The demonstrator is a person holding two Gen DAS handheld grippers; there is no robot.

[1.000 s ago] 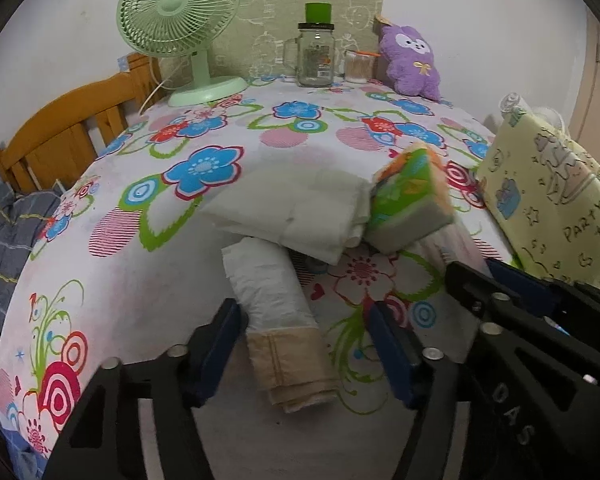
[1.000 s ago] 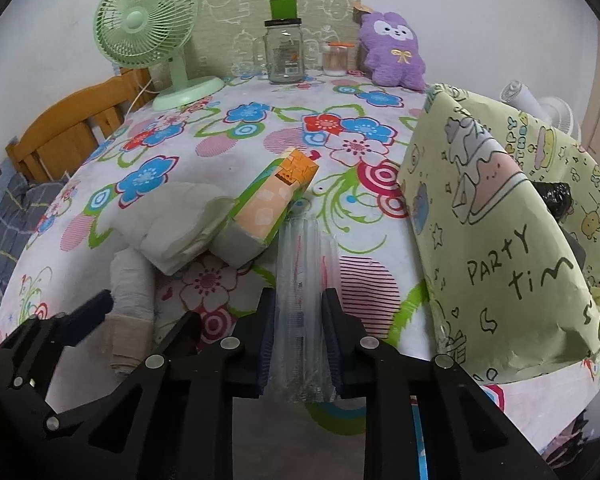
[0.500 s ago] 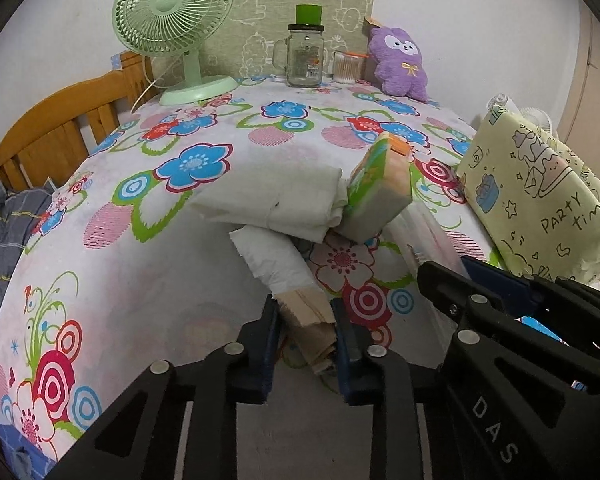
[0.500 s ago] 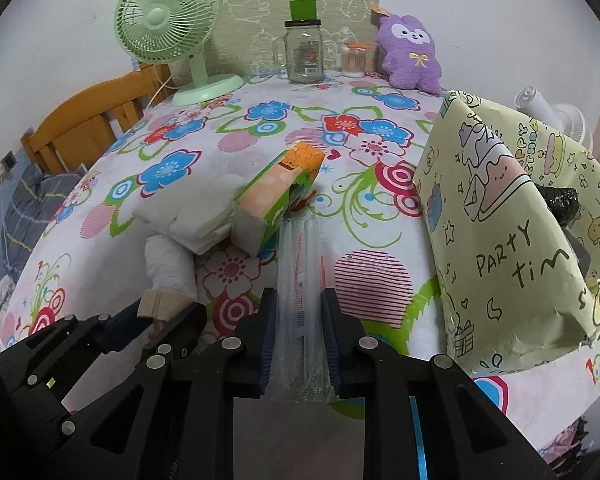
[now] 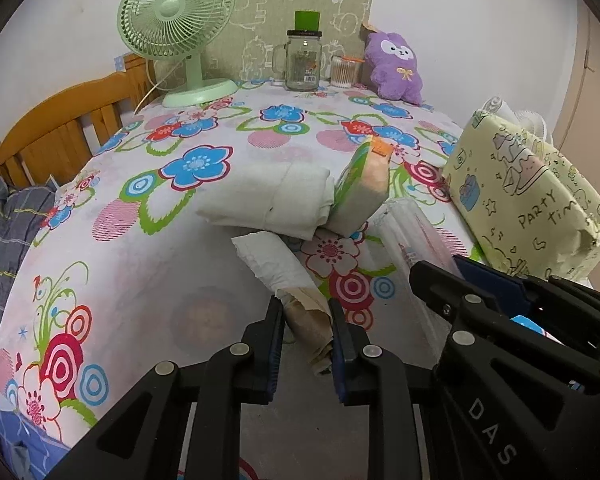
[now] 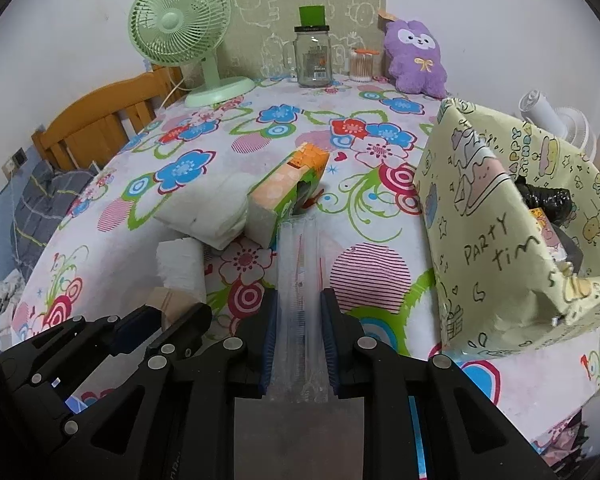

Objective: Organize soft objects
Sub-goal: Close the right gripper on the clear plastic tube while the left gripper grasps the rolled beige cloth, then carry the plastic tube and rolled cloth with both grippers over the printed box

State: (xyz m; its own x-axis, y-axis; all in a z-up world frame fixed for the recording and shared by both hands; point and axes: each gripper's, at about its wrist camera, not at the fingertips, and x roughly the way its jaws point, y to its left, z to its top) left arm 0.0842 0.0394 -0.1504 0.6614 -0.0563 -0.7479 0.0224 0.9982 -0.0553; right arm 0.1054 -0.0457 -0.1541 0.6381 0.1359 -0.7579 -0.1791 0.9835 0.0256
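My left gripper is shut on the tan end of a rolled white cloth, lifted off the flowered tablecloth. My right gripper is shut on a clear plastic packet that points toward the table's middle. A folded white cloth lies mid-table, and a green-and-orange tissue pack leans on its right side. The rolled cloth, folded cloth and tissue pack also show in the right wrist view. The left gripper shows there at lower left.
A yellow party-print paper bag stands at the right, open at its right side. At the back stand a green fan, a glass jar, a cotton-swab pot and a purple plush toy. A wooden chair is at left.
My left gripper went from open around the rolled cloth to shut on its tan end and has pulled back with it. My right gripper kept its hold on the clear packet.
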